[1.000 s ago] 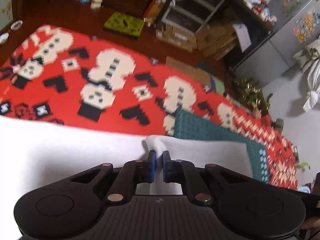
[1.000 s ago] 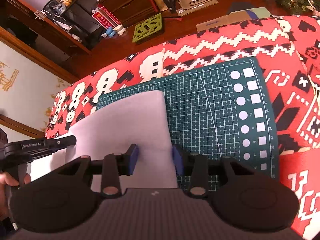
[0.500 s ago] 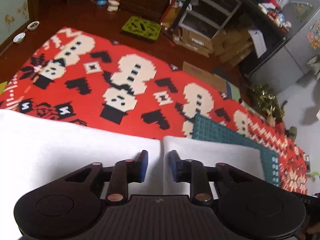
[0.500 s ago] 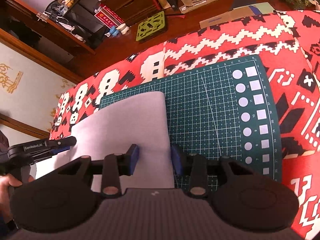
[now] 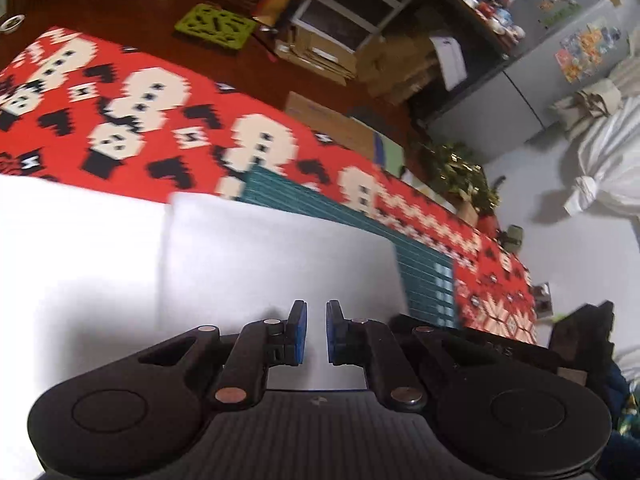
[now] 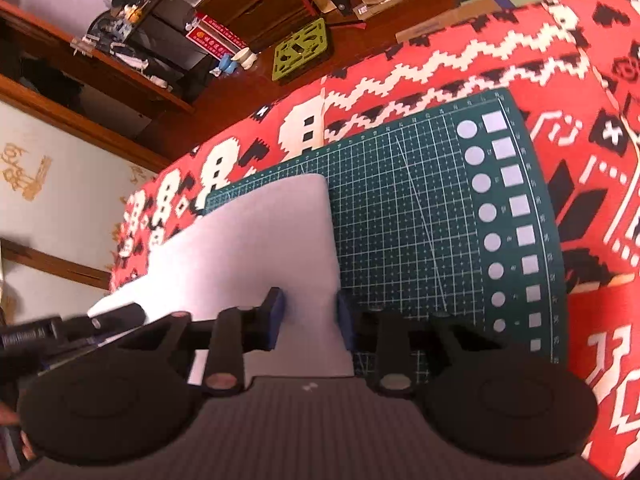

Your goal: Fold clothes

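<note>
the white cloth (image 5: 260,264) lies folded and flat, partly on a dark green cutting mat (image 6: 420,220) and partly on a red patterned cover (image 5: 160,120) with cream and black pixel-like figures. in the left wrist view, which is a little blurred, the cloth fills the lower left and centre of the frame. a vertical fold line splits it into a wider left panel and a right panel whose far corner reaches the mat. the left gripper (image 5: 314,332) sits low in the centre of that frame over the right panel. its blue pads are drawn almost together with only a slim gap, clenched on nothing that can be seen, and white fabric shows behind the gap. in the right wrist view the cloth runs from the lower centre up toward the middle left, its rounded far corner on the mat's grid and its right edge straight along the grid lines. the right gripper (image 6: 310,322) straddles the near right strip of the cloth and its jaws are closing. the fabric lies between the pads, the right pad at the cloth's edge, but it lies flat and does not look pinched. the left gripper's black body shows at the lower left edge of this view, beside the cloth. on the wooden floor beyond, at the top of the frame, lies a lime green perforated square (image 6: 302,50).
</note>
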The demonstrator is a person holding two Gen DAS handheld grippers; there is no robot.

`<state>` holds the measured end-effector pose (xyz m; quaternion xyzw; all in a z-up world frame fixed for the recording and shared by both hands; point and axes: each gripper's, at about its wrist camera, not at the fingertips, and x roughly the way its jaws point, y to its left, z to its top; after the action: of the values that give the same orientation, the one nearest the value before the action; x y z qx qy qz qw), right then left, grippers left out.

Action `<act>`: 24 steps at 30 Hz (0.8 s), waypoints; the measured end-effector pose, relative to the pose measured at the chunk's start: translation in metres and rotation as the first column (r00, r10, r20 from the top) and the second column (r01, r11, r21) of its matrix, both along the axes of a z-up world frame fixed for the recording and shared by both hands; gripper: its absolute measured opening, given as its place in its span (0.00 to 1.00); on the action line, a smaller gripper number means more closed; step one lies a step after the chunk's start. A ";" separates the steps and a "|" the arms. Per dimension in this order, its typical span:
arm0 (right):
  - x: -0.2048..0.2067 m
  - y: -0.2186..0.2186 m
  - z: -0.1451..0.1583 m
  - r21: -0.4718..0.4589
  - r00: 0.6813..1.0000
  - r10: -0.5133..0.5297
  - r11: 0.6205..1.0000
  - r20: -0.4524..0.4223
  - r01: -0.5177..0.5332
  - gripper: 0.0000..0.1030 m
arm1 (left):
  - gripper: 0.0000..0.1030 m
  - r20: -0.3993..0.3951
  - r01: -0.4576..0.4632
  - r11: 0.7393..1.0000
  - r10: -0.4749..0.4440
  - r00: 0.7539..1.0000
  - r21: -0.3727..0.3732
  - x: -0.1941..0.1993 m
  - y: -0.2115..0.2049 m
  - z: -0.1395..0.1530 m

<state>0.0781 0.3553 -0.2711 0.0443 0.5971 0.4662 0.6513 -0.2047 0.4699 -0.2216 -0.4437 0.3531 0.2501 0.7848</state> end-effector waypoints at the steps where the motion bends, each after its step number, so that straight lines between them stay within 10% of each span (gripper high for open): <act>1: 0.001 -0.001 0.000 0.004 1.000 -0.005 1.000 -0.012 0.005 0.33 | 0.08 0.011 0.005 1.000 -0.005 1.000 -0.017 0.005 -0.003 0.000; 10: -0.003 -0.013 -0.007 -0.006 0.999 0.028 1.000 -0.045 -0.028 0.30 | 0.22 -0.042 0.081 0.995 -0.083 0.996 -0.051 0.057 -0.020 -0.006; 15: -0.017 -0.007 0.016 -0.016 0.995 0.071 0.997 0.067 -0.070 0.11 | 0.46 -0.028 0.108 0.988 -0.112 0.993 -0.112 0.083 -0.023 0.006; 24: -0.064 0.007 0.093 -0.001 0.948 0.184 0.982 0.261 -0.191 0.11 | 0.49 -0.167 0.238 0.964 -0.255 0.952 -0.116 0.103 -0.011 0.039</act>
<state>0.0142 0.3618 -0.1785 -0.0661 0.5023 0.5350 0.6761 -0.1018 0.4587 -0.1822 -0.4083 0.4869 0.1723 0.7527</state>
